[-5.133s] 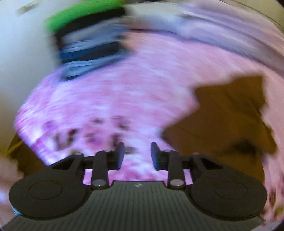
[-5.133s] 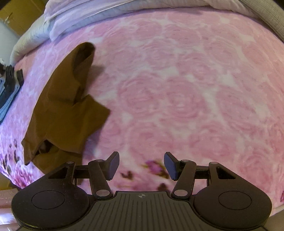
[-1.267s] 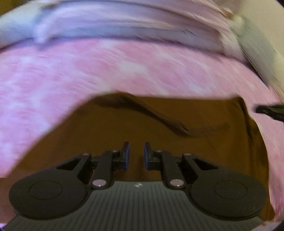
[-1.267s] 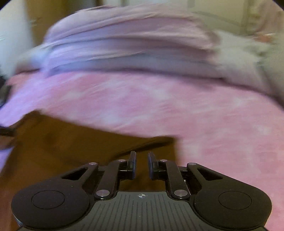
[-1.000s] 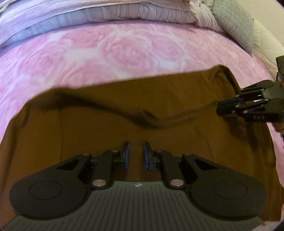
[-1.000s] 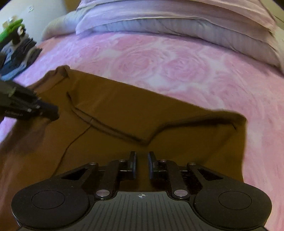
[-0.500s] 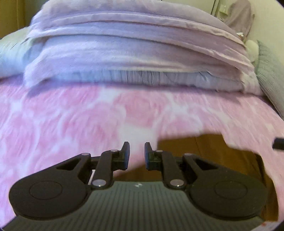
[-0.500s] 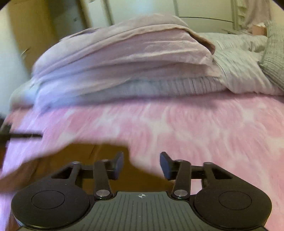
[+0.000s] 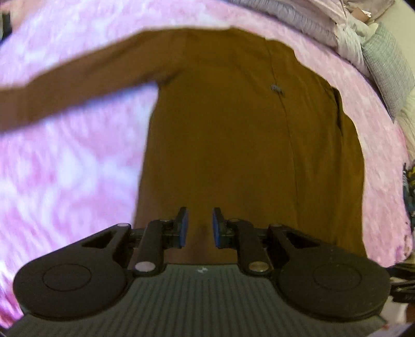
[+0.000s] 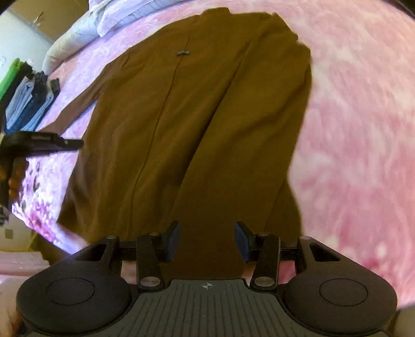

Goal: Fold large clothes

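A brown long-sleeved garment [image 9: 233, 129] lies spread flat on the pink rose bedspread [image 9: 64, 168], collar end far from me. One sleeve [image 9: 77, 77] stretches out to the left. My left gripper [image 9: 198, 225] is at the near hem, its blue pads a narrow gap apart with brown cloth pinched between them. In the right wrist view the garment [image 10: 181, 116] shows a long fold down its right side. There my right gripper [image 10: 206, 238] stands open over the near hem, gripping nothing. The left gripper [image 10: 77, 142], held by a hand [image 10: 15, 178], shows at the garment's left edge.
A stack of folded clothes [image 10: 28, 103] with a green piece on top sits at the far left of the bed. Lilac bedding [image 9: 311, 23] and a grey pillow [image 9: 389, 70] lie beyond the collar. Bare bedspread [image 10: 363, 129] lies right of the garment.
Both grippers have swung back from the pillow end and now look down on the garment, which has gone from bunched to spread flat. The right jaws have opened; the left jaws keep their narrow gap.
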Demonstrator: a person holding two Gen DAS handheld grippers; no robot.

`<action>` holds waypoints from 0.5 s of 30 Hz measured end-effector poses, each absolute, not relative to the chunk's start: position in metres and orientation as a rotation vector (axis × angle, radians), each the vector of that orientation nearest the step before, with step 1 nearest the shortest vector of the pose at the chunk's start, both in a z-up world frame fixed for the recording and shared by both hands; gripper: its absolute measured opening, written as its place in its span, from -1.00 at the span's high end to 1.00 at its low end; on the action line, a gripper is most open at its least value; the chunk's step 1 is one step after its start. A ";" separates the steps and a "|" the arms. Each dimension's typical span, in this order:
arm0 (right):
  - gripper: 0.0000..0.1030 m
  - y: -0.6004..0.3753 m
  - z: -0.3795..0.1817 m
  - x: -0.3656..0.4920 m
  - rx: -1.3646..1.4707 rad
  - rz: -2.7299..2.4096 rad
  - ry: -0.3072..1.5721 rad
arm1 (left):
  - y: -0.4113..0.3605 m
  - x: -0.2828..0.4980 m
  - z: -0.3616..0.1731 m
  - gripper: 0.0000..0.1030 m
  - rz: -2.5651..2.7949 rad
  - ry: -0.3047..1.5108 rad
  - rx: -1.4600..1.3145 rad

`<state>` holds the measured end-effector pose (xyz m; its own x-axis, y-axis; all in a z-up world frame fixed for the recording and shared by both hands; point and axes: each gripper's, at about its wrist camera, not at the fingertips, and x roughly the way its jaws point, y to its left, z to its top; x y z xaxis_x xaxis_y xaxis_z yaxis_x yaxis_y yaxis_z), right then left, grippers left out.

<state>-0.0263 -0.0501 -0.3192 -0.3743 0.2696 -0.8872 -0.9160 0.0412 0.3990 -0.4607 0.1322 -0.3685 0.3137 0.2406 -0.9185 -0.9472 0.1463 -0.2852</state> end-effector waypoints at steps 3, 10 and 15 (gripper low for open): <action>0.16 -0.061 -0.318 -0.053 -0.829 1.673 1.259 | 0.119 -0.459 -0.373 0.72 0.987 0.850 -1.103; 0.16 -0.084 -0.332 -0.124 -1.133 1.936 0.912 | 0.097 -0.460 -0.376 0.71 0.954 0.860 -1.077; 1.00 -0.112 -0.355 -0.141 -1.327 1.941 0.493 | 0.089 -0.465 -0.379 0.71 0.958 0.879 -1.069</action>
